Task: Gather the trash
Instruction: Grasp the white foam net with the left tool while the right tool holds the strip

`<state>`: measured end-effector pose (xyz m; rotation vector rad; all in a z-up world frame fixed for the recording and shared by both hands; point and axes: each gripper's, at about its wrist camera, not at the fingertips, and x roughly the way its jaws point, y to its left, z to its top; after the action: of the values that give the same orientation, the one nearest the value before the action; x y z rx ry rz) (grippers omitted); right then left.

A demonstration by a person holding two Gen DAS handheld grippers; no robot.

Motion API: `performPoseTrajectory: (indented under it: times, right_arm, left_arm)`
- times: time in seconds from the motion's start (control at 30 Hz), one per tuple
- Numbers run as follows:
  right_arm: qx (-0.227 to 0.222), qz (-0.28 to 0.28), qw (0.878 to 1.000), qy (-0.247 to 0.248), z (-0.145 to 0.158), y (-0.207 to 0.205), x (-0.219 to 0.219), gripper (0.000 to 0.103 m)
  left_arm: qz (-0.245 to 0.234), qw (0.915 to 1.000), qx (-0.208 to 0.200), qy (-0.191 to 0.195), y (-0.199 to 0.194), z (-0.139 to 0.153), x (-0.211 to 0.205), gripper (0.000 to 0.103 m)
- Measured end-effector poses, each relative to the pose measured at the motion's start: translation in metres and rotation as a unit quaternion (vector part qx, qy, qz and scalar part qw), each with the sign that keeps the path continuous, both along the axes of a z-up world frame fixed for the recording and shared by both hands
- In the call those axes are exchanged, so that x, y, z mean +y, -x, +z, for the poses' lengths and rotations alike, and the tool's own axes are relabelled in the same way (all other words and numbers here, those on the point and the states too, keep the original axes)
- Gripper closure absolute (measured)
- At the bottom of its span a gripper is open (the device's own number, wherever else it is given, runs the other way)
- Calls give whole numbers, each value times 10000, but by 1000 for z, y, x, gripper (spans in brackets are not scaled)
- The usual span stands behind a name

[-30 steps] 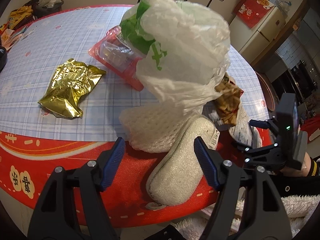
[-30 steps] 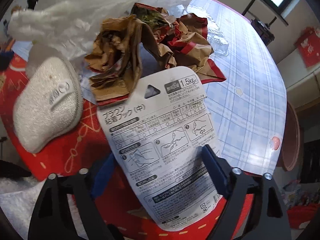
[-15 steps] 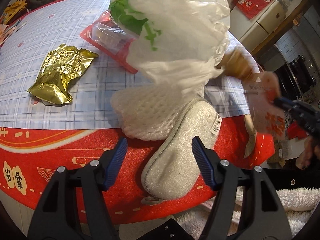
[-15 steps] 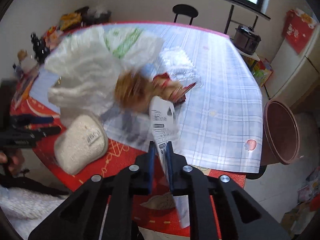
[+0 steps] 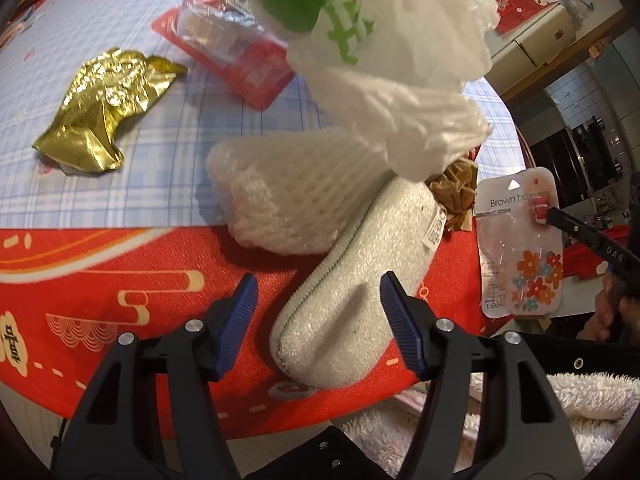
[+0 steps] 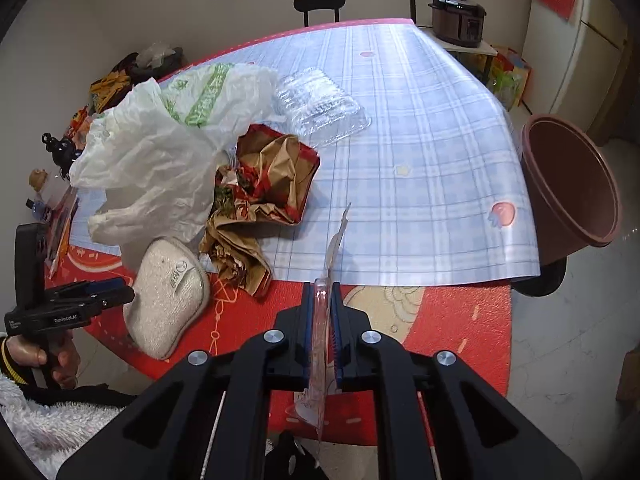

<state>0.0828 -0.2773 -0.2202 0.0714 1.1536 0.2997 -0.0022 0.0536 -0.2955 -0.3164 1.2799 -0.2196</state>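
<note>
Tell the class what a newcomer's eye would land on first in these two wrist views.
The big crumpled white plastic bag heaped near the table's left edge, with the crumpled brown paper wrapper beside it. Next, the hook package pinched edge-on in the right gripper, off the table. Then the gold foil wrapper gleaming alone on the checked cloth, far left in the left view.

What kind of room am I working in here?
Most likely a home dining area beside a kitchen: a round table with a plaid cover, an electric cooker on a side shelf, and a fridge by the wall.
</note>
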Motion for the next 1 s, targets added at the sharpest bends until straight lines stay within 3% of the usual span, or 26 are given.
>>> performPoseTrajectory:
  times: [0.5, 0.73, 1.0]
  right_arm:
    - [646, 233, 9976, -7, -33, 8, 19, 89]
    - [676, 378, 9970, -81, -34, 11, 28, 91]
    - [659, 370, 9971, -82, -35, 12, 31, 92]
  left_arm:
    - [-185, 9994, 203, 222, -10, -13, 1, 38]
    - [-758, 9969, 212, 95, -36, -9, -9, 38]
    - [-897, 9952, 287, 273, -55, -11, -22, 36]
